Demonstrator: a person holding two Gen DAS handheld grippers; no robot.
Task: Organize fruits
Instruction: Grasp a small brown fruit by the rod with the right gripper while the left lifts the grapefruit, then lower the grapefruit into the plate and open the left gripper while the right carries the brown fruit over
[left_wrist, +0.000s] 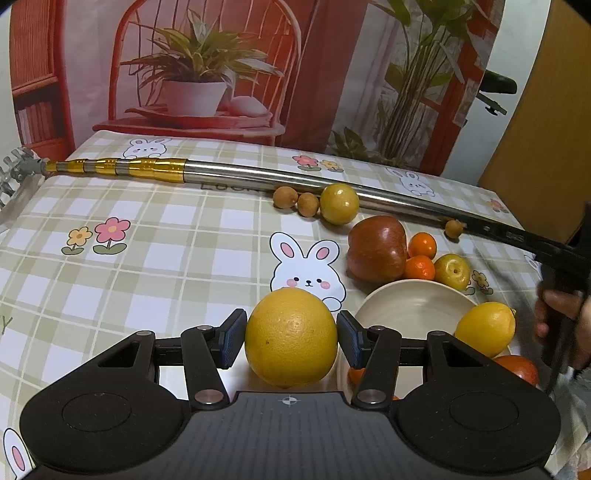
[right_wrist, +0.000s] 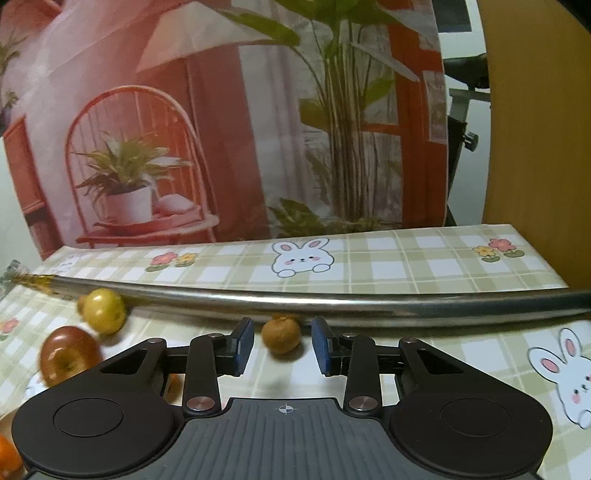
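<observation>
Left wrist view: the left gripper (left_wrist: 291, 341) has its fingers (left_wrist: 232, 341) clamped on a large orange (left_wrist: 291, 336), the blue pads pressing both flanks of its dimpled, waxy yellow rind. It seems carried just left of the bowl (left_wrist: 413, 308), a smooth cream ceramic dish with a rounded rim, so the step in hand looks like delivering this fruit. The next move calls for a short swing right over the rim, then a gentle letting go, since a round fruit will roll. A glossy lemon (left_wrist: 485, 328) sits at the bowl's right edge. Beyond, on the checked, bunny-printed worktop (left_wrist: 147, 258), lie a shiny red apple (left_wrist: 376, 248), two small tangerines (left_wrist: 422, 245), a yellow-green fruit (left_wrist: 339, 204) and two rough brown longans (left_wrist: 285, 197) against a long steel pole (left_wrist: 258, 177) with gold bands. A hand (left_wrist: 557, 314) shows at the right edge.

Right wrist view: the right gripper (right_wrist: 282, 345) is spread wide, holding nothing, with a longan (right_wrist: 281, 334) between its fingers (right_wrist: 243, 345), untouched by either. This small, matt, brittle-skinned ball rests against the pole (right_wrist: 332, 301); closing should be soft and centred.
</observation>
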